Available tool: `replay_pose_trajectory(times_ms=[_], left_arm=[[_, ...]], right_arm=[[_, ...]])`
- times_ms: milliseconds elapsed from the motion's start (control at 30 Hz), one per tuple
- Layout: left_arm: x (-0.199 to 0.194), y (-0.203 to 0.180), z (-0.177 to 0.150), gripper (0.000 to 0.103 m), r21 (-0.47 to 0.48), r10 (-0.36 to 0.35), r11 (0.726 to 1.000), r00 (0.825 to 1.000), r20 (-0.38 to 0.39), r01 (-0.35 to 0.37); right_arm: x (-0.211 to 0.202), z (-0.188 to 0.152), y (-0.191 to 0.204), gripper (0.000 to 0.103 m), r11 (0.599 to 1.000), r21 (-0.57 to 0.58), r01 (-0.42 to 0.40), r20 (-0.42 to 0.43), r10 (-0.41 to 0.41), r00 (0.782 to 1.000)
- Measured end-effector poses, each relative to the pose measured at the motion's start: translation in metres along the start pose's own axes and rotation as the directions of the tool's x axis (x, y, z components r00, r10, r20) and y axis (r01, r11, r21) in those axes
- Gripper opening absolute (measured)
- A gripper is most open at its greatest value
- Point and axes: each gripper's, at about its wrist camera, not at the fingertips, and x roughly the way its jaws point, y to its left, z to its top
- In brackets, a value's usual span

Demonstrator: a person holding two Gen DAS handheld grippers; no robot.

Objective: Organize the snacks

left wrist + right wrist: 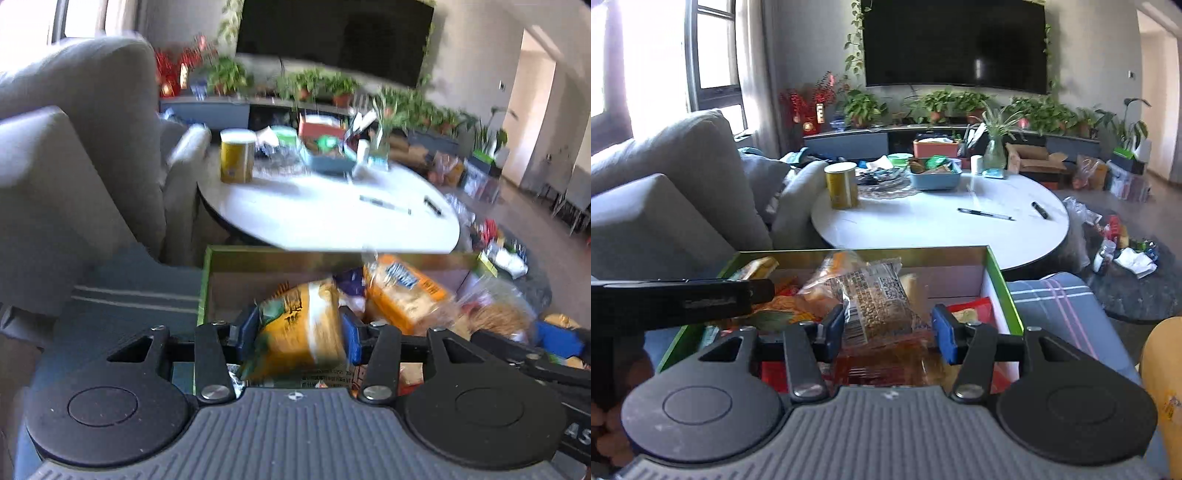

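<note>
Behind everything, your grey sofa (665, 192) fills the left side, and the round white desk (942, 229) stands just past the green-rimmed box (1004, 288) that holds the snacks. Over that box, your left gripper (295, 332) is clenched on a yellow snack packet (299, 328), blue pads pressing both its sides; the left wrist view is blurred. Beside it in the box lies an orange bread bag (402, 291). Your right gripper (888, 328) stands released over the same box, its blue fingers (943, 330) apart on either side of a clear packet (875, 295) lying among the snacks, not pressing it. On the desk sit a yellow can (842, 184), a blue basket (936, 179) and two pens (984, 214).
</note>
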Motion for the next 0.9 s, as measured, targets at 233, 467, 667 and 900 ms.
replay_pose_trajectory(times_ms=[233,467,667,900], left_arm=[[0.006,-0.011,0.008,0.050,0.057,0.109,0.993,0.989,-0.103,-0.104],[-0.039,-0.011,0.016,0.073,0.010,0.108,0.994,0.992,-0.058,-0.108],[-0.082,-0.017,0.027,0.075,0.018,0.129,0.992,0.992,-0.011,-0.129],[-0.142,-0.028,0.017,0.081,0.050,0.146,0.988,0.988,0.045,-0.148]], right_arm=[[0.009,-0.003,0.007,0.084,0.998,-0.053,0.034,-0.027,-0.036,0.999],[-0.019,0.011,0.012,0.101,0.993,-0.104,0.050,0.022,-0.048,0.999],[-0.051,0.031,0.010,0.102,0.993,-0.089,0.072,0.071,-0.066,0.995],[-0.088,0.036,0.014,0.102,0.989,-0.130,0.078,0.110,-0.063,0.992]])
